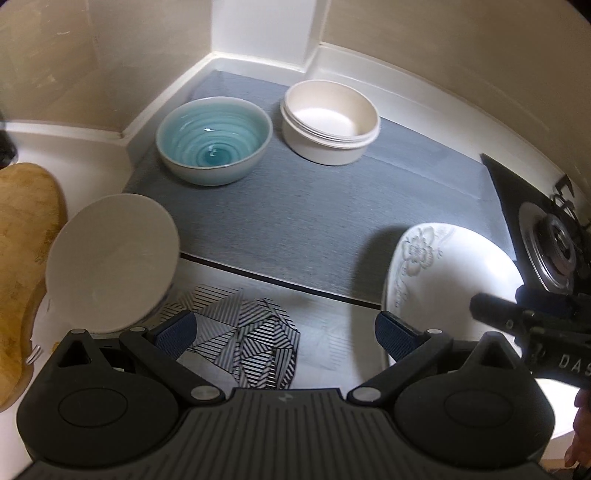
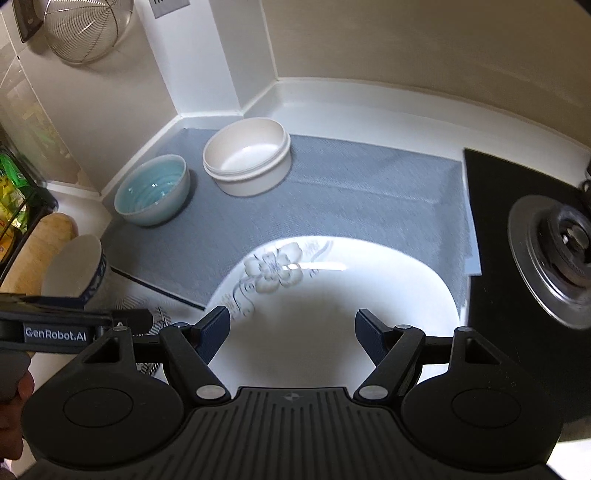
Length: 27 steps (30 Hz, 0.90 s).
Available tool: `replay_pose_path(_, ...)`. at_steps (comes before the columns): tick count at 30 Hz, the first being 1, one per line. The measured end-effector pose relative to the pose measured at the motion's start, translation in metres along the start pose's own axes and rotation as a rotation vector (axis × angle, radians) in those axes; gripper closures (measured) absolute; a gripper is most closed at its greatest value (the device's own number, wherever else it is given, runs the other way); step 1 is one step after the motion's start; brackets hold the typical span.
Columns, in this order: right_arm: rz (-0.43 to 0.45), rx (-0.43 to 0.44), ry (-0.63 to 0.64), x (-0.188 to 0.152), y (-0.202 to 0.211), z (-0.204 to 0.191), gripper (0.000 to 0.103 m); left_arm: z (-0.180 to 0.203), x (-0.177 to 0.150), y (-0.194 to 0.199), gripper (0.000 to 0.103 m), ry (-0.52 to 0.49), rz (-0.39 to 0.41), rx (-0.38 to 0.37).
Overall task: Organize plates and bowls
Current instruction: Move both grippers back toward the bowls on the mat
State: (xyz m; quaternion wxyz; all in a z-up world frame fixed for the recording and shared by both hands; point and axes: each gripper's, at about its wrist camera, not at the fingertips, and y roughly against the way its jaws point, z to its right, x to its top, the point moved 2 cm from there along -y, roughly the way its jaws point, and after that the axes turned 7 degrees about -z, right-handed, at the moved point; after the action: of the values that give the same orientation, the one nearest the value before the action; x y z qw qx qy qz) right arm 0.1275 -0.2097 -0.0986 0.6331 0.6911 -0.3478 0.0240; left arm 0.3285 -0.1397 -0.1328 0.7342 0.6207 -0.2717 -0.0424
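A teal bowl [image 1: 214, 140] [image 2: 151, 192] and a stack of cream bowls [image 1: 328, 122] [image 2: 247, 162] stand at the back of a grey mat [image 1: 314, 214]. A small white bowl [image 1: 110, 258] [image 2: 77, 266] with a blue-patterned outside sits at the mat's near left corner. My left gripper [image 1: 286, 330] [image 2: 144, 317] is open over a black-and-white striped plate [image 1: 258, 339], touching nothing. Beneath my right gripper [image 2: 293, 330] [image 1: 480, 310] lies a large white plate with a flower print [image 2: 332, 295] [image 1: 443, 277]. That gripper's jaws are wide apart and not pressing on the plate.
A wooden cutting board [image 1: 22, 258] lies at the left. A black stove top with a gas burner [image 2: 561, 251] [image 1: 554, 243] borders the mat on the right. Walls close the corner behind the bowls. A wire strainer [image 2: 85, 29] hangs up on the left.
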Motion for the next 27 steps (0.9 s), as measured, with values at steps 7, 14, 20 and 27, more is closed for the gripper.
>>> replay_pose_path(7, 0.016, 0.010, 0.012, 0.019, -0.008, -0.005, 0.026, -0.011, 0.008, 0.004, 0.000, 0.041, 0.010, 0.013)
replay_pose_path(14, 0.032, 0.022, 0.025, 0.035, -0.015, -0.009, 0.026, -0.021, 0.014, 0.006, 0.000, 0.091, 0.020, 0.024)
replay_pose_path(20, 0.036, 0.033, 0.034, 0.049, -0.025, -0.011, 0.026, -0.031, 0.024, 0.003, 0.000, 0.143, 0.019, 0.039)
replay_pose_path(27, 0.045, 0.033, 0.028, 0.067, -0.036, -0.008, 0.026, -0.036, 0.039, 0.001, 0.000, 0.203, 0.033, 0.036)
